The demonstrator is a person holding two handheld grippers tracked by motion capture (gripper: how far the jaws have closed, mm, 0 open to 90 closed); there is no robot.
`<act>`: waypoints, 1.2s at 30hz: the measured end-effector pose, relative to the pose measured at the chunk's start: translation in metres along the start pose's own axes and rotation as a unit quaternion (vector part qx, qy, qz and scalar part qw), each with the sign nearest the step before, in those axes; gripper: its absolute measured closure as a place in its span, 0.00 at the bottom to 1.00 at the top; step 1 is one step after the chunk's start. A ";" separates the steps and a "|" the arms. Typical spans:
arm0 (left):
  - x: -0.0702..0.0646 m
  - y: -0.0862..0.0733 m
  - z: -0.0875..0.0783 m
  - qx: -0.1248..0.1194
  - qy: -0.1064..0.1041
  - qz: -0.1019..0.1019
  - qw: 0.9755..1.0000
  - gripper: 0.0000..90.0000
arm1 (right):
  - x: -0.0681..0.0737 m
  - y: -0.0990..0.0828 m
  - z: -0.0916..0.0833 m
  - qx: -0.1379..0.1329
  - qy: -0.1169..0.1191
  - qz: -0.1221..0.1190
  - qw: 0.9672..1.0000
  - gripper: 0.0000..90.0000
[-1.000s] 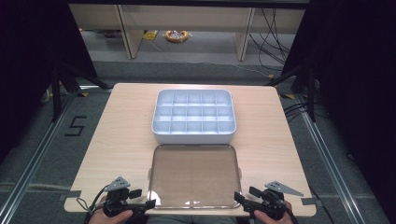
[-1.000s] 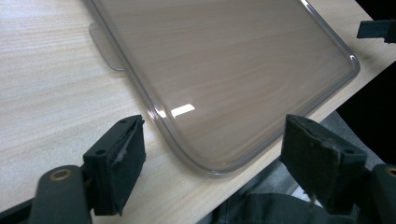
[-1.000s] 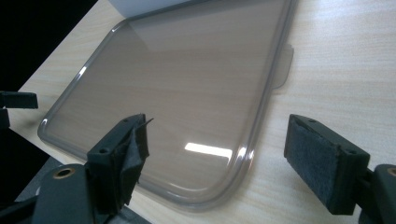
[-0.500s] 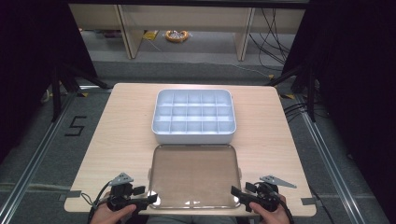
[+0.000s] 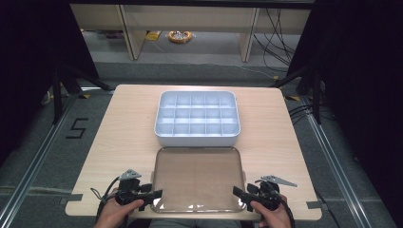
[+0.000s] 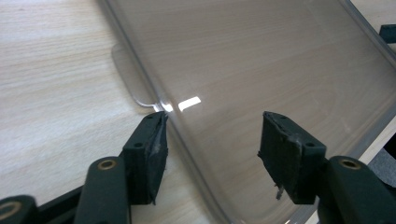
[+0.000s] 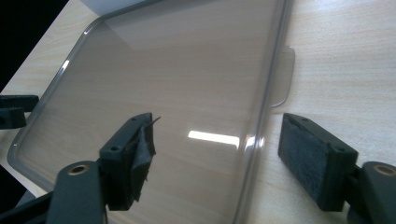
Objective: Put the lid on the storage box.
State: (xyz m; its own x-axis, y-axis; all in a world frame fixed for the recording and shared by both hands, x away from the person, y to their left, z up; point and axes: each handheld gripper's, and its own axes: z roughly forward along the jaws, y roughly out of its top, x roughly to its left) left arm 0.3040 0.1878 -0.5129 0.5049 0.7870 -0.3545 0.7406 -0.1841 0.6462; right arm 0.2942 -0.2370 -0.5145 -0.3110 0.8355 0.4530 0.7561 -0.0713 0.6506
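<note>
Wooden table, pale, square-cornered. On it, landmark for everything below: the white compartment box, a grid of small open cells, none visibly filled.

Clear lid lies flat on the table just on the person's side of the box, its far edge almost touching the box's near wall. Smoky transparent plastic, raised rim, a small tab on each short side (right tab plain in the right gripper view).

Left gripper sits at the lid corner farthest from the box on the left. Its jaws have just been closing and now straddle the rim, 1 pad outside touching it, the other over the panel; gap remains, no pinch yet.

Right gripper mirrors it at the opposite near corner. Jaws have also been closing, spread wider, rim between them, neither pad pressing.

Judgement: step in hand is gripping the lid at 2 corners to lift it onto the box. Best done by seating both pads squarely on the rim before lifting, closing evenly on both sides, then raising level so the thin plastic neither twists nor slips.
</note>
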 end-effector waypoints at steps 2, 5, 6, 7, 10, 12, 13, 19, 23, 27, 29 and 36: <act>-0.001 0.000 0.001 -0.002 0.003 0.000 1.000 0.49 | 0.000 0.000 0.002 0.001 0.008 -0.005 1.000 0.36; -0.001 0.001 0.001 -0.001 0.008 -0.001 1.000 0.51 | 0.002 0.000 0.004 -0.007 0.005 0.004 1.000 0.34; 0.000 0.001 0.000 0.002 0.006 0.005 1.000 0.52 | 0.001 0.000 0.002 -0.007 0.010 0.012 1.000 0.35; 0.001 0.000 0.000 0.001 0.007 0.006 1.000 0.52 | -0.001 -0.001 0.002 -0.013 0.011 0.030 0.999 0.37; 0.001 0.000 0.000 -0.003 0.011 0.005 1.000 0.53 | -0.003 -0.004 -0.002 -0.014 0.028 0.102 0.994 0.46; 0.002 -0.001 -0.002 0.001 0.010 0.011 1.000 0.52 | -0.007 -0.008 -0.005 -0.013 0.031 0.117 0.993 0.51; 0.002 -0.001 -0.002 0.001 0.010 0.011 1.000 0.52 | -0.007 -0.008 -0.005 -0.013 0.031 0.117 0.993 0.51; 0.001 -0.001 -0.001 -0.002 0.010 0.007 1.000 0.51 | -0.011 -0.012 -0.007 -0.016 0.057 0.138 0.989 0.62; -0.002 -0.001 -0.001 -0.001 0.012 0.017 1.000 0.50 | -0.009 -0.013 -0.005 -0.013 0.062 0.119 0.991 0.69; -0.002 -0.002 -0.001 0.003 0.004 0.023 1.000 0.45 | -0.006 -0.012 -0.010 -0.026 0.059 0.080 0.995 0.69; -0.002 -0.002 -0.001 0.001 0.001 0.021 1.000 0.43 | -0.002 -0.011 -0.014 -0.025 0.071 0.084 0.994 0.69; 0.000 -0.002 0.000 -0.012 -0.019 -0.012 1.000 0.37 | 0.008 -0.010 -0.026 -0.063 0.087 0.002 0.994 0.69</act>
State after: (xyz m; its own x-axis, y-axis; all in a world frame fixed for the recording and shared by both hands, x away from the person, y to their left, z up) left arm 0.3028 0.1885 -0.5144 0.5040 0.7679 -0.3953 0.7425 -0.1513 0.6526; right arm 0.2694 -0.2442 -0.5013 -0.4110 0.7292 0.5471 0.6833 -0.1509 0.7144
